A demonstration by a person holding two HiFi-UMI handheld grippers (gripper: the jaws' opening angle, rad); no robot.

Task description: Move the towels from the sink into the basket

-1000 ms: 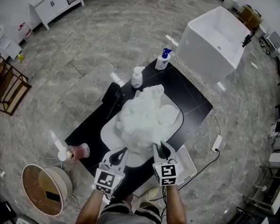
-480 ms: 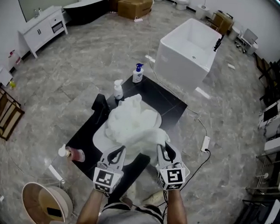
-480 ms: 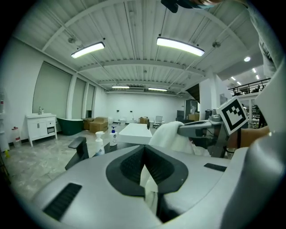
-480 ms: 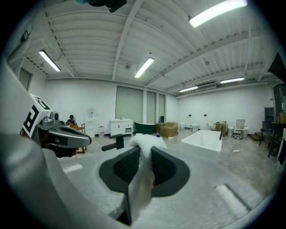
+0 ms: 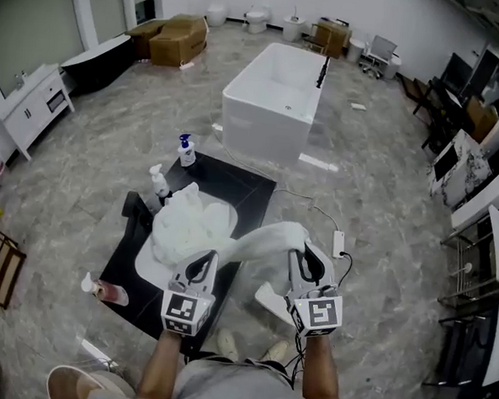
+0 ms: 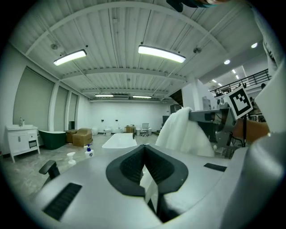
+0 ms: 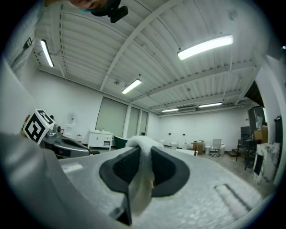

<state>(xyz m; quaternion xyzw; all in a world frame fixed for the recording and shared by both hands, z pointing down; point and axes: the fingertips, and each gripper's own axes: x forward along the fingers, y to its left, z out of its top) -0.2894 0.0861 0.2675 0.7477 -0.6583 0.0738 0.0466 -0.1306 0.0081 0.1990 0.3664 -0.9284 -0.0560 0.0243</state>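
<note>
Head view, from the left: basket [image 5: 74, 384] low in the corner, mostly cut off; pink bottle [image 5: 107, 291] on the table [image 5: 233, 189] between it and the sink [image 5: 147, 267]. Left gripper [image 5: 203, 264] and right gripper [image 5: 310, 262] fingers clamped on one towel [image 5: 268, 238], now raised above the pile [image 5: 181, 220], a second ago low at its edge. Freed, probably; needs swinging left over the bottle.

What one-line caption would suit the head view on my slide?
The left gripper and right gripper each clamp one white towel, stretched between them near the towel pile in the sink.
</note>
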